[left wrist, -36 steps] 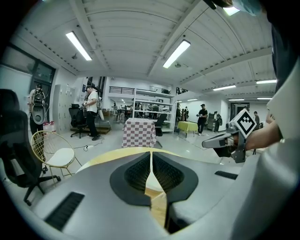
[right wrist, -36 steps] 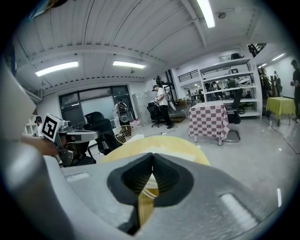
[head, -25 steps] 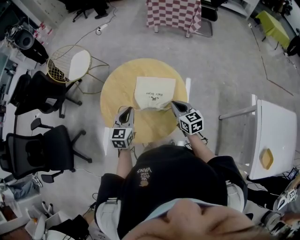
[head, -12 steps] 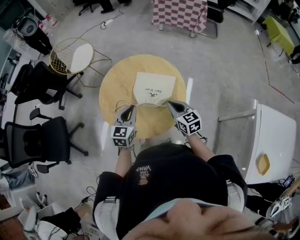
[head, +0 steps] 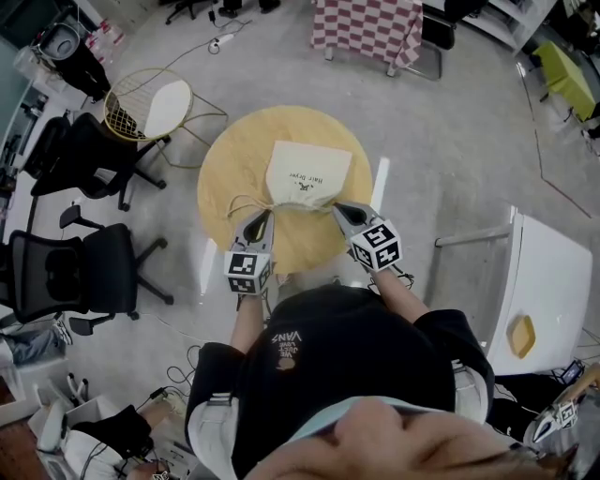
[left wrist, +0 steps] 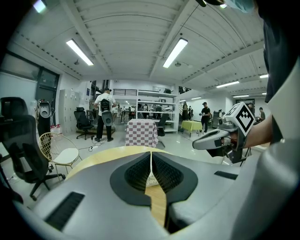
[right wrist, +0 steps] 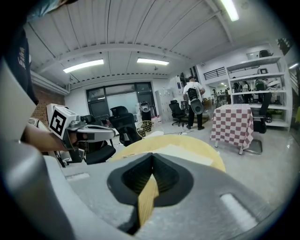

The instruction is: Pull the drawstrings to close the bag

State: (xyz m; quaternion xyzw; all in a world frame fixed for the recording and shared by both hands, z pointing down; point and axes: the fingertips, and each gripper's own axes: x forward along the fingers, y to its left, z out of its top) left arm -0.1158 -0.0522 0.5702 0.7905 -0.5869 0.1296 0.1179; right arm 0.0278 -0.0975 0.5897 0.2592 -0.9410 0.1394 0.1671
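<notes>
Since a second ago the left gripper (head: 259, 220) has slid sideways along the near edge, and a loop of drawstring (head: 239, 207) now shows beside the bag's left corner where none lay clear before. Its jaws have just been closing, and a pale sliver sits pinched between the pads, which I take for that cord.

The cream drawstring bag (head: 307, 174) lies flat in the middle of the round wooden table (head: 228, 155), printed face up, with its mouth along the edge nearest the person. That edge looks a little narrower and more bunched than the far end.

So the pull looks under way but not finished. The mouth is only partly gathered and the bag still lies broad and flat, so there's cord left to draw out on both sides before it cinches.

The right gripper (head: 339, 211) has its tip touching the bag's near right corner with its jaws fully together. No view shows whether a cord is caught in them. The left gripper's tip sits just off the near left corner, with the loop trailing beside it. The bag's mouth lies between the two tips, each gripper angled outward from it.

Beyond the table stand a wire chair (head: 148, 111) with a white seat, black office chairs and a checked tablecloth (head: 367, 26).
</notes>
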